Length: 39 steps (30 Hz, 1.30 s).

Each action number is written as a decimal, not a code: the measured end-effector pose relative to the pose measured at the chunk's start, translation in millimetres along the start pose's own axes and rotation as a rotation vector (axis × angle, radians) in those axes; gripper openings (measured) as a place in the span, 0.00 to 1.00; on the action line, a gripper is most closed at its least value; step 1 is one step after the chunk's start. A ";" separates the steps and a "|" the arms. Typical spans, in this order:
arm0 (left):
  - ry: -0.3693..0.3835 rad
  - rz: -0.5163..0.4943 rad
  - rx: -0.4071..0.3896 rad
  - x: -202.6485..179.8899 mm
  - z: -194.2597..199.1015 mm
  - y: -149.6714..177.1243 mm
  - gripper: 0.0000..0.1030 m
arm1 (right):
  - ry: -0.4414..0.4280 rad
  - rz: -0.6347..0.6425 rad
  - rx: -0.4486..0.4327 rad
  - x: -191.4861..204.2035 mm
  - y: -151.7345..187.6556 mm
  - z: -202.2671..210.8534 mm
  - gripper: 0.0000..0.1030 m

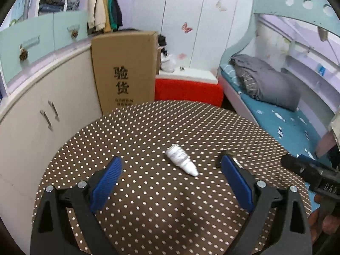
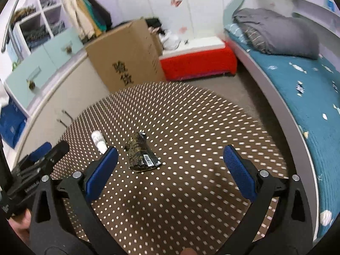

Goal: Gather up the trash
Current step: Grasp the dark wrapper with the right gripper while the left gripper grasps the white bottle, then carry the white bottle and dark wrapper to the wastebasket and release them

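Observation:
A crumpled white tissue wad point(image 1: 181, 159) lies on the brown polka-dot round table point(image 1: 148, 127), just ahead of my open, empty left gripper point(image 1: 172, 167). A black crumpled wrapper point(image 1: 221, 159) is mostly hidden behind its right finger. In the right wrist view the black wrapper point(image 2: 140, 154) with a barcode lies ahead and left of centre of my open, empty right gripper point(image 2: 170, 159). The white wad point(image 2: 98, 141) lies further left, by the left finger. The left gripper point(image 2: 40, 155) shows at the left edge.
A tall cardboard box point(image 1: 124, 70) stands beyond the table, with a red-sided stool point(image 1: 188, 89) beside it. Cream cabinets point(image 1: 42, 106) run along the left. A bed with a teal sheet point(image 2: 297, 85) lies to the right.

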<state>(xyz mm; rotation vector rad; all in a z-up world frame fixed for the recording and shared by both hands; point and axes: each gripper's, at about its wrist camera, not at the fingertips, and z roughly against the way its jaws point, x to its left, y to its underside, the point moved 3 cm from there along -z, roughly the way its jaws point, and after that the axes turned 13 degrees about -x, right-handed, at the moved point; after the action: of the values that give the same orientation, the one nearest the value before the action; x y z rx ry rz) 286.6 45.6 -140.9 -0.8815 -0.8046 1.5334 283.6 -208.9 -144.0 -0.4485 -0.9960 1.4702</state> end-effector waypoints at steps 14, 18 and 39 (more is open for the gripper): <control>0.012 0.011 0.125 5.4 -80.3 14.5 0.88 | -0.047 0.224 0.072 49.4 28.6 -67.2 0.51; 0.031 -0.013 0.156 -3.0 -89.5 21.3 0.55 | -0.051 0.234 0.069 48.3 30.5 -63.0 0.30; 0.239 -0.056 0.137 -60.3 0.8 62.3 0.38 | -0.011 -0.080 -0.019 -60.1 55.3 57.7 0.24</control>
<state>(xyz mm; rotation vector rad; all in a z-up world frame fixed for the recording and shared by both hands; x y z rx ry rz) 261.0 -22.3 -188.5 -0.9119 -0.5405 1.3852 216.3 -277.3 -172.3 -0.4102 -1.0259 1.3941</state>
